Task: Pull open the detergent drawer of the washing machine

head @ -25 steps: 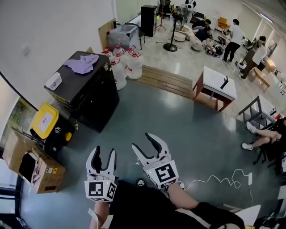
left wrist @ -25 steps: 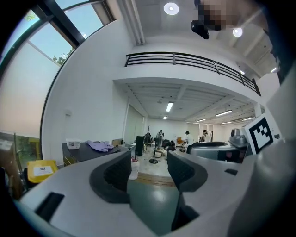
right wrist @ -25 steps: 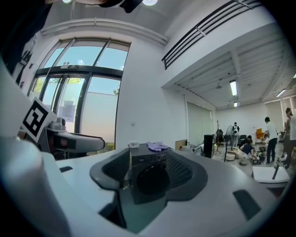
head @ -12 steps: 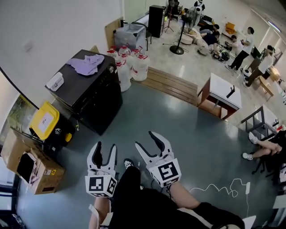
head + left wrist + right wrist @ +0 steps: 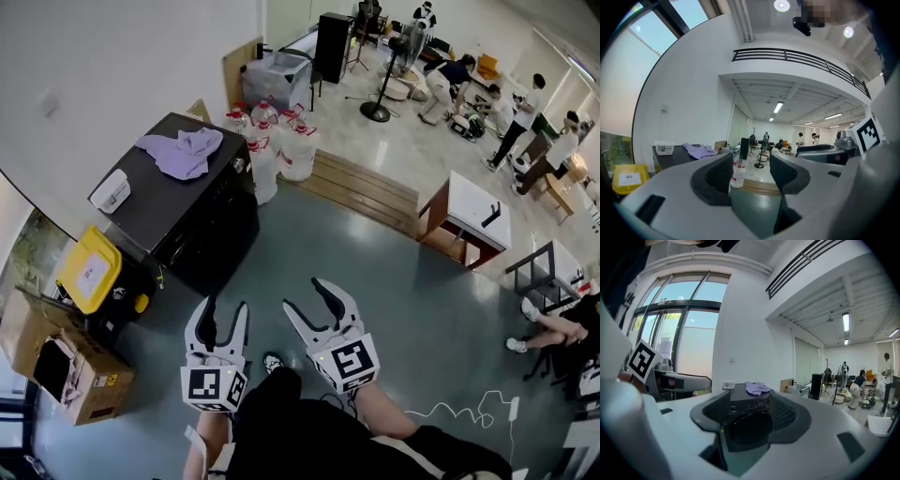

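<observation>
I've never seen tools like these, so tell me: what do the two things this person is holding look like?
Both the left gripper and the right gripper are white plastic, each with two curved jaws lined with black ribbed pads. Each carries a white cube printed with black square markers. The person wears dark clothing.

A black washing machine is stood on the grey floor, with water jugs just beside it. A yellow-lidded bin and a cardboard box are set nearby.
</observation>
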### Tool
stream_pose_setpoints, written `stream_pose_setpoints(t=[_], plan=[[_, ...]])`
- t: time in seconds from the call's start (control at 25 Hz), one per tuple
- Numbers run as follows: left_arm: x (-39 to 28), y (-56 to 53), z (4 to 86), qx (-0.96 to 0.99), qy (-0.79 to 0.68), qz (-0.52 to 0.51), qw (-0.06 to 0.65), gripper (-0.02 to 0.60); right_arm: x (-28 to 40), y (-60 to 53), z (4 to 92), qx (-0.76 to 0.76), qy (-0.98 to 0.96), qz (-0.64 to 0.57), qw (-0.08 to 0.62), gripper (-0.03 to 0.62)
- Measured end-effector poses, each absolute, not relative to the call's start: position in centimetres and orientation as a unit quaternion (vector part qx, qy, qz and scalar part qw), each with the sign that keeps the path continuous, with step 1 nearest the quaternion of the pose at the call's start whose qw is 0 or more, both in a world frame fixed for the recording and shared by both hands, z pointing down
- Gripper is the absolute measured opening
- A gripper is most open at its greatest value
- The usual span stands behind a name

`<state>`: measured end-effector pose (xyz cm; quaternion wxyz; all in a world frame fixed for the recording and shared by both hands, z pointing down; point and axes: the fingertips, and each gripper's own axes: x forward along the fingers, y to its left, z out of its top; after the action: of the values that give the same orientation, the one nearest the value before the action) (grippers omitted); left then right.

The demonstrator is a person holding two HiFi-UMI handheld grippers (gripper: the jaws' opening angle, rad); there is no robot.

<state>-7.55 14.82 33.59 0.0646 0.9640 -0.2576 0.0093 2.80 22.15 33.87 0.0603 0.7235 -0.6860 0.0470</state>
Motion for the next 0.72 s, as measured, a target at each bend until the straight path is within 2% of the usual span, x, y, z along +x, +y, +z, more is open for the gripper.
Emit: stream_pose_setpoints(t=[0.36, 0.72], plan=[[-5.1, 6.0, 33.9, 0.96, -0.271, 0.009, 0.066, 0.232, 5.4, 12.7, 34.3, 0.71, -0.7, 0.052, 0.059, 0.264], [-6.0, -0.6, 35.2, 0.941, -0.328, 0.013, 0.082, 0.23, 5.2, 5.1, 36.0, 0.663, -0.742, 0.067, 0.073, 0.264]])
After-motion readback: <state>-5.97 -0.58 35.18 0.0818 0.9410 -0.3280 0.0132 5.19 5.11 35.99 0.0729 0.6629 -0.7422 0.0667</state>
